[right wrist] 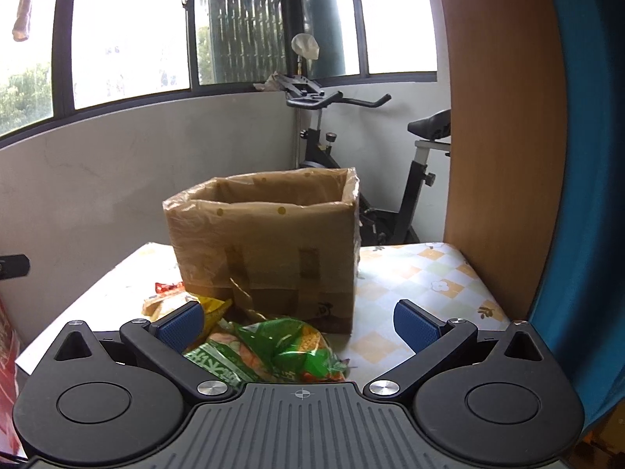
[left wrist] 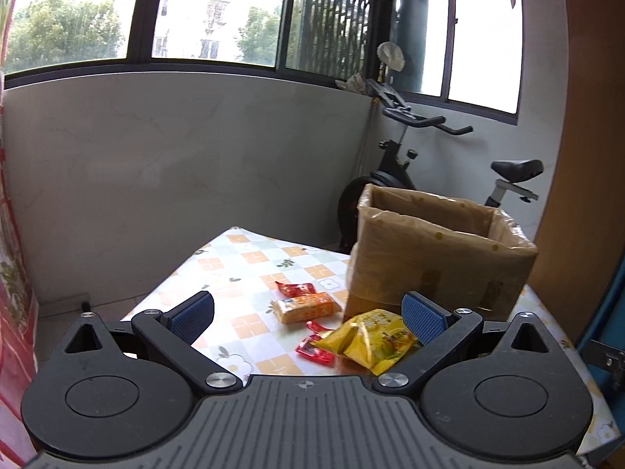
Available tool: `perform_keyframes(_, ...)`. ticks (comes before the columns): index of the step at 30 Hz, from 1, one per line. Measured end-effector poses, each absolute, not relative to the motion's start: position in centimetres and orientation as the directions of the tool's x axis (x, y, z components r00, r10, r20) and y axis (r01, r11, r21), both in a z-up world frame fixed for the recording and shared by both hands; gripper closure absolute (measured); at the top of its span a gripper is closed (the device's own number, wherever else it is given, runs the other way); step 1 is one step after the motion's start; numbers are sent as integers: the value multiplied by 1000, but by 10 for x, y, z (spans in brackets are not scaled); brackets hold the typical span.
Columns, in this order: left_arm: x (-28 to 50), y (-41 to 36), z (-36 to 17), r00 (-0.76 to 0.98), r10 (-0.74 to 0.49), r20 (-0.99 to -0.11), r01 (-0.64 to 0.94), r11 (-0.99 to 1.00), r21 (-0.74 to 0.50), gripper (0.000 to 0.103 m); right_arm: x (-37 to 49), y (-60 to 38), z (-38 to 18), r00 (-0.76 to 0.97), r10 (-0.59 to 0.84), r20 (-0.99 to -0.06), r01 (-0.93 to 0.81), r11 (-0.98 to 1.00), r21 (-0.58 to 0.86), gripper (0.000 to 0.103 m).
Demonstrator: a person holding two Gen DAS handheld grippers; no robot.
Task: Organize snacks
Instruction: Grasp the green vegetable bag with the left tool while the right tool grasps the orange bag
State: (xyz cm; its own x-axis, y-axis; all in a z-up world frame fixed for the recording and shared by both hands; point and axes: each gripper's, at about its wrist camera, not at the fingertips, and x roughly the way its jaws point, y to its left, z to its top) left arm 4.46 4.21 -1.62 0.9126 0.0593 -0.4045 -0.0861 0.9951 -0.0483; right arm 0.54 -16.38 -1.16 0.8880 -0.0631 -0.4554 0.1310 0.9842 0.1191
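A cardboard box (left wrist: 441,258) lined with clear plastic stands open on the table; it also shows in the right wrist view (right wrist: 269,246). In front of it lie an orange bar packet (left wrist: 306,306), a red packet (left wrist: 295,288), a small red wrapper (left wrist: 314,348) and a yellow bag (left wrist: 367,346). My left gripper (left wrist: 308,318) is open and empty above these snacks. In the right wrist view a green snack bag (right wrist: 273,351) lies before the box, with the yellow bag (right wrist: 213,310) to its left. My right gripper (right wrist: 299,324) is open and empty over the green bag.
The table (left wrist: 234,262) has a checked floral cloth. An exercise bike (left wrist: 425,148) stands behind the box near the grey wall. A wooden panel (right wrist: 504,136) and blue curtain (right wrist: 586,195) close off the right side.
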Motion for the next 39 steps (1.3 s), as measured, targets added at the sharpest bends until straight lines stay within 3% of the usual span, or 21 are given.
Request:
perform_keyframes(11,79,40,-53,909,76,-410,-87,996,-8,0,56,-187,-86,775,-67,-628,182,976,121,0)
perform_keyframes(19,96,25,-78,884,-53,-465,39,998,-41,1,80,-186,-128,698,-46,-715,186,975,119,0)
perform_keyframes(27,111,5,-107,829,-179,-530,174,983,-61,1,85,-190,-155,652,-32,-758,203,970,133,0)
perform_keyframes(39,130,-23,-132,755,-266,-600,278,958,-75,6,87,-196,-167,665,-45,-746,220,966,138,0)
